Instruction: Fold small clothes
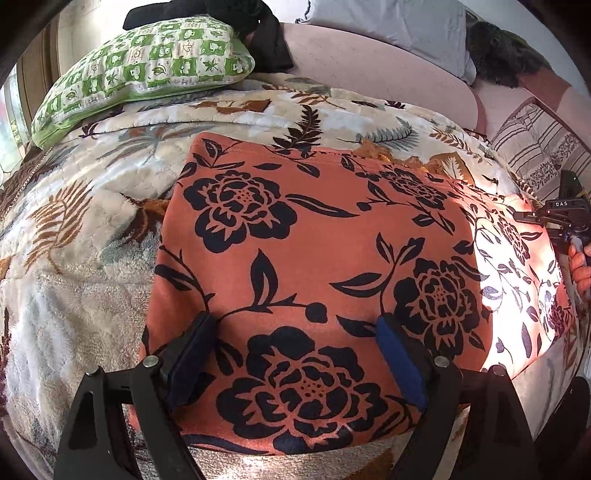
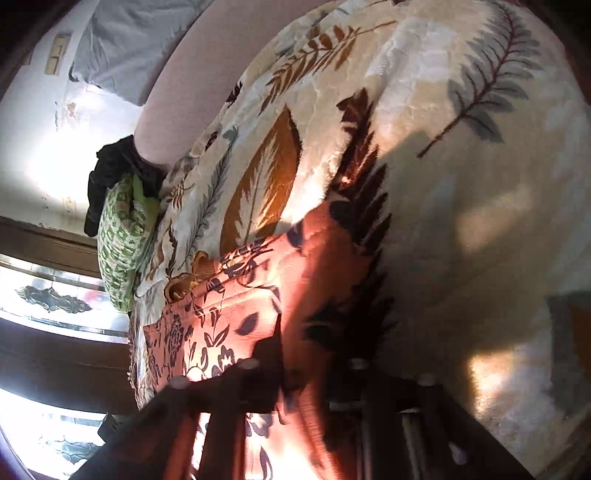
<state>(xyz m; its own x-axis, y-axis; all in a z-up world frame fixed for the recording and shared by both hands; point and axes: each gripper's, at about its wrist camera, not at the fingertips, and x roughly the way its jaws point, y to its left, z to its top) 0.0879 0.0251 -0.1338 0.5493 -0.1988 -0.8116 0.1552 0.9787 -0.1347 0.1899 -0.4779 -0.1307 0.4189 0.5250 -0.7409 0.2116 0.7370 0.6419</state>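
An orange garment (image 1: 295, 240) with a black flower print lies flat on a leaf-patterned blanket (image 1: 74, 295). My left gripper (image 1: 295, 354) hovers over its near edge, open, its blue pads (image 1: 192, 354) wide apart with nothing pinched between them. At the garment's sunlit right edge sits my right gripper (image 1: 554, 218), with a hand (image 1: 581, 269) behind it. The right wrist view is blurred and rolled. There the right gripper (image 2: 310, 376) has its dark fingers close together, with a fold of the orange garment (image 2: 221, 321) between them.
A green checked pillow (image 1: 147, 62) and a black cloth (image 1: 266, 37) lie at the head of the bed. A grey pillow (image 1: 399, 29) and a striped cushion (image 1: 535, 155) lie at the back right. The blanket (image 2: 443, 184) spreads past the garment. A window (image 2: 55, 295) is beyond the bed.
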